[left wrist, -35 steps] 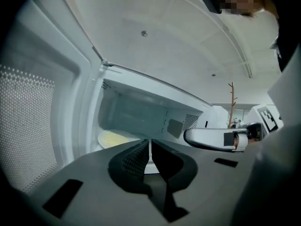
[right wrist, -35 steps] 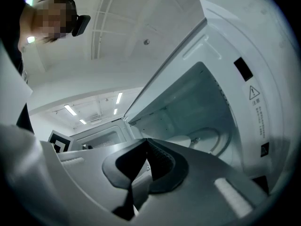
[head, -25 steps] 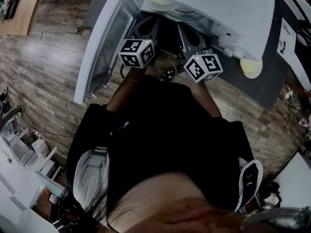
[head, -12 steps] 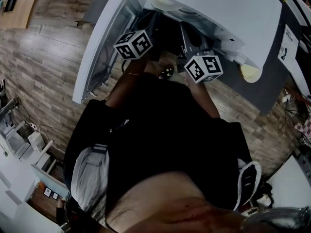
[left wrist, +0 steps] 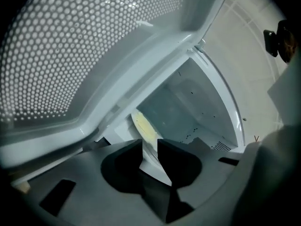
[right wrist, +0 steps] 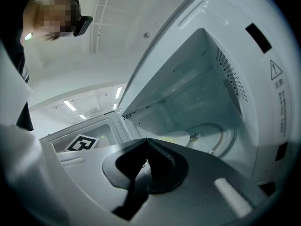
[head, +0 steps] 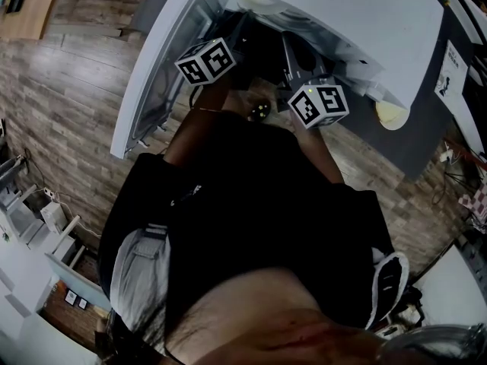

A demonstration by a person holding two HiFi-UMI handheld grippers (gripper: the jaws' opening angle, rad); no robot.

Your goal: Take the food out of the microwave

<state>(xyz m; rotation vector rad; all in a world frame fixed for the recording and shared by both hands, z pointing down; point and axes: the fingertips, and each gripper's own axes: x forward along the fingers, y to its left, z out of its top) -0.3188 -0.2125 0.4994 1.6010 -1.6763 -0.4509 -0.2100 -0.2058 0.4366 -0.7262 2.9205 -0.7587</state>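
1. White microwave (head: 365, 21) on a dark tabletop (head: 415, 147), seen from above in the head view, with wood-plank floor (head: 61, 105) around it.
2. Door (head: 148, 82) swung wide to the left, with its perforated window filling the upper left of the left gripper view.
3. Both tools reaching into the open cavity, marker cubes side by side at its mouth, the left one nearer the door.
4. Left tool (left wrist: 149, 147): open, the two dark jaws parted by a narrow gap, having just been opening.
5. In that gap: the white rim of a plate (left wrist: 153, 160), running down between the jaws. No clear pinch on it.
6. Food (left wrist: 145, 129): pale yellow, lying on the plate just beyond the left tool's jaw tips, inside the microwave on the side toward the door.
7. Right tool (right wrist: 146, 142): closed, jaw tips meeting, nothing between them.
8. Pointed into the cavity from the right, with the plate showing as a pale disc just past its tips and apart from them.
9. Cavity walls pale and lit, vent holes along the right wall in the right gripper view.
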